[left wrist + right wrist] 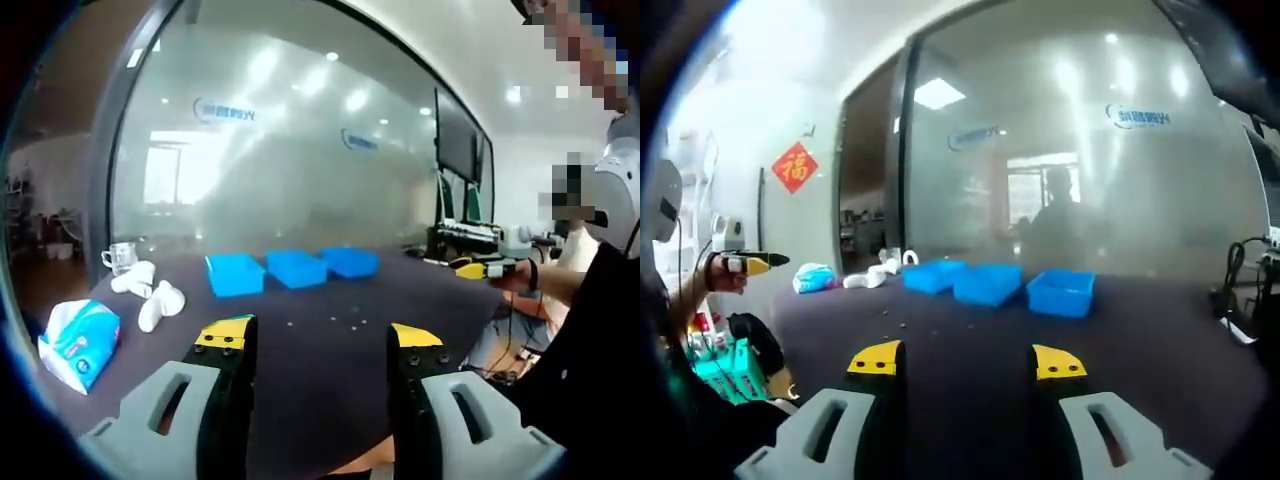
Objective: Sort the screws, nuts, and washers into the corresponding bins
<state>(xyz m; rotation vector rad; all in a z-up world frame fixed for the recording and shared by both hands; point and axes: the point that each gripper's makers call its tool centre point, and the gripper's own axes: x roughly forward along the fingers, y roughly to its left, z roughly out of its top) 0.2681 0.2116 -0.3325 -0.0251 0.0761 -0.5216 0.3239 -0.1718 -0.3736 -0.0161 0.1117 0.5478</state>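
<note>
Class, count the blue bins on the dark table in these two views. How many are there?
3. In the left gripper view they stand in a row across the table: left bin, middle bin, right bin.

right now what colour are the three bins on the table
Bright blue, all three bins, lying in a row on the dark table; clearest in the left gripper view.
</note>
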